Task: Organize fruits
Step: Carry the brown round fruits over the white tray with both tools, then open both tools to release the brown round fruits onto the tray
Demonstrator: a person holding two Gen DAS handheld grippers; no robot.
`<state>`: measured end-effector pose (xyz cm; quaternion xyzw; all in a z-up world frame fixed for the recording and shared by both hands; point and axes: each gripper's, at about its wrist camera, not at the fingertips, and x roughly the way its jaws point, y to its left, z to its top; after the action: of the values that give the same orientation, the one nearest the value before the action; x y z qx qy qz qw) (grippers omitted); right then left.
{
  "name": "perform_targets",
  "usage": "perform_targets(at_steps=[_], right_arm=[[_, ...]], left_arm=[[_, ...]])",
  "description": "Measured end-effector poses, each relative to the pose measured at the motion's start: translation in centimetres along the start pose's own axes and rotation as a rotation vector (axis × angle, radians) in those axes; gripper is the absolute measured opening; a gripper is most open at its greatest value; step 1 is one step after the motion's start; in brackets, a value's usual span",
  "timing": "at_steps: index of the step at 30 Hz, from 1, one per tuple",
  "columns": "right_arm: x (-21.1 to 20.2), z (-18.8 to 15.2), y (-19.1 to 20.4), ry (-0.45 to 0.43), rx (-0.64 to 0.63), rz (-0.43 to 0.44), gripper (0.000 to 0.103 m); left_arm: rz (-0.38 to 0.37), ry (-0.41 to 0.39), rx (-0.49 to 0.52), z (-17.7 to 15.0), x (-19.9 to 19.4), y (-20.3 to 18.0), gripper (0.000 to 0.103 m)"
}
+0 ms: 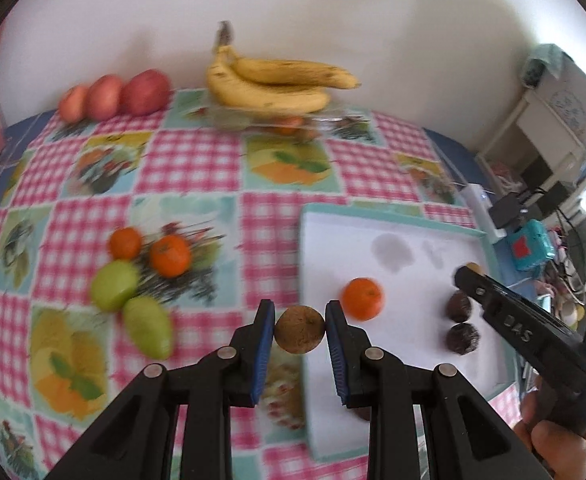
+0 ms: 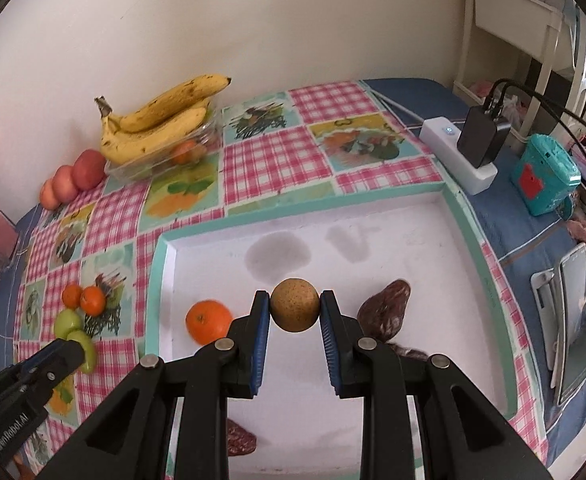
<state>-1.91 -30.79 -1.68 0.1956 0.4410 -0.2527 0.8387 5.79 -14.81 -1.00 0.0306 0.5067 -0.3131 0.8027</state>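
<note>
Each tool, left (image 1: pixel 299 322) and right (image 2: pixel 295 312), pinches a round brown fruit over the white tray's (image 2: pixel 459 216) near edge, likely carrying; next, setting them down inside.

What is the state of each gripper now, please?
Left gripper: closed on a small round brown fruit.
Right gripper: closed on another small round brown fruit.

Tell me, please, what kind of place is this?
Probably a home, perhaps a dining corner: a checked tablecloth with fruit pictures, bananas in a clear dish, and a phone beside a charger.
</note>
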Motion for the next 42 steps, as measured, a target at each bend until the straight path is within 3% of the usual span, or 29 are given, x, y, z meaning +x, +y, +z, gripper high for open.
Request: perform_targets(at_steps=[12, 27, 42], right_arm=[[1.0, 2.7, -1.0, -0.014, 0.018, -0.011, 0.027], [6.8, 1.9, -2.5, 0.113, 0.032, -0.013, 0.027], [7.7, 1.3, -2.7, 0.148, 0.034, -0.021, 0.027]], left_arm=[[-0.042, 0.078, 0.092, -0.2, 4.9, -4.0, 0.028], [-0.024, 0.158, 0.102, -1.0, 7.8, -4.1, 0.028], [0.012, 0.179, 0.126, -1.3, 8.8, -4.1, 0.028]])
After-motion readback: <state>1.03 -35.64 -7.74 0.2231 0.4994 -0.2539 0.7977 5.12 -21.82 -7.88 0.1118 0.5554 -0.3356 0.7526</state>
